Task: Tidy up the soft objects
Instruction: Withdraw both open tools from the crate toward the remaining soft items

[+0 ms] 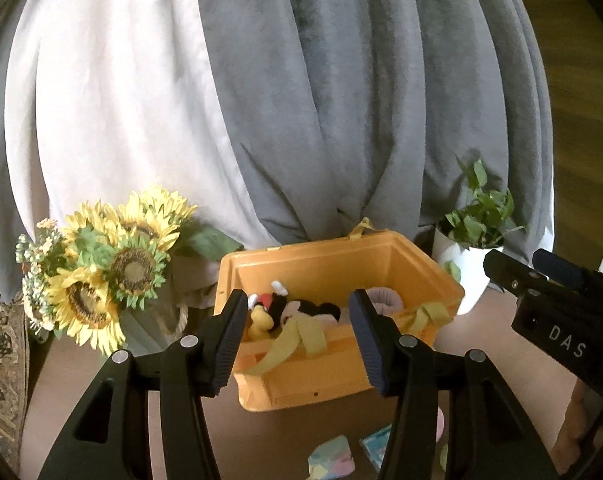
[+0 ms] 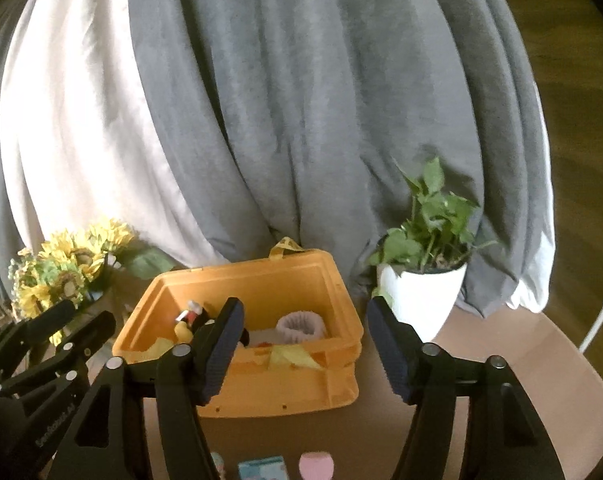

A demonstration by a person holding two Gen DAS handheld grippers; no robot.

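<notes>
An open orange bin (image 1: 325,384) (image 2: 285,388) stands on the table. Inside lie a black, red and yellow plush toy (image 1: 277,312) (image 2: 187,320), a pale pink fuzzy band (image 1: 385,300) (image 2: 301,326) and yellow ribbon straps (image 1: 301,340). My left gripper (image 1: 297,344) is open and empty, held just in front of the bin. My right gripper (image 2: 305,354) is open and empty, also in front of the bin; its body shows at the right of the left wrist view. Small soft items lie near the table's front: a pastel pad (image 1: 331,460), a blue packet (image 2: 261,468) and a pink piece (image 2: 316,464).
A sunflower bouquet (image 1: 113,268) (image 2: 61,272) stands left of the bin. A white pot with a green plant (image 1: 469,256) (image 2: 421,292) stands to its right. Grey and white curtains (image 1: 301,100) hang behind. A patterned cushion (image 1: 1,360) lies at far left.
</notes>
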